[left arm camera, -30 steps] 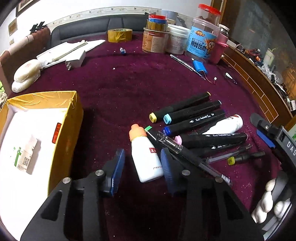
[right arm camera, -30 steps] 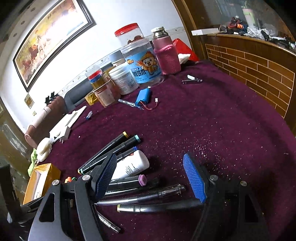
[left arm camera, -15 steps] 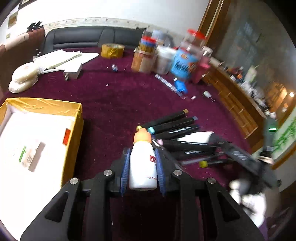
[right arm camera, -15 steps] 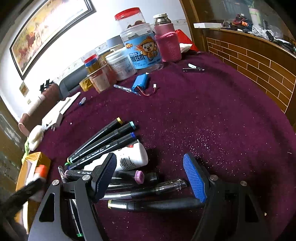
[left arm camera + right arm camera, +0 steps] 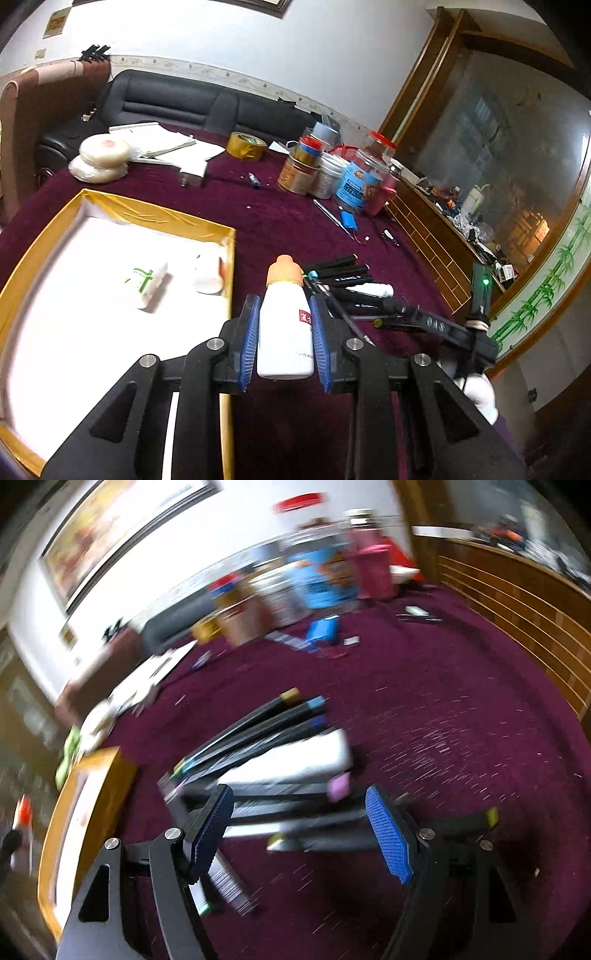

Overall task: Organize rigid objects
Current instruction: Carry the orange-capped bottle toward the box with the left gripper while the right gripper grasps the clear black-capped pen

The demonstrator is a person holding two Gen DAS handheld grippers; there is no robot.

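My left gripper (image 5: 283,338) is shut on a white bottle with an orange cap (image 5: 284,317) and holds it above the table, beside the right wall of a yellow box (image 5: 155,218). In the box lie a small white bottle with green print (image 5: 146,282) and another white item (image 5: 208,275). A pile of black markers (image 5: 343,275) and a white tube (image 5: 373,290) lies beyond. In the blurred right wrist view, my right gripper (image 5: 301,823) is open over the markers (image 5: 258,727) and white tube (image 5: 295,760); the yellow box (image 5: 92,801) is at its left.
Jars and tins (image 5: 332,170), a tape roll (image 5: 245,146), papers (image 5: 162,142), a charger (image 5: 192,173) and a blue battery (image 5: 349,221) stand at the far side of the purple table. A wooden ledge (image 5: 517,602) runs along the right.
My left gripper closed on the orange-capped bottle, lifted it and swung left toward the yellow box. My right gripper, still open, is moving over the marker pile and its view has blurred.
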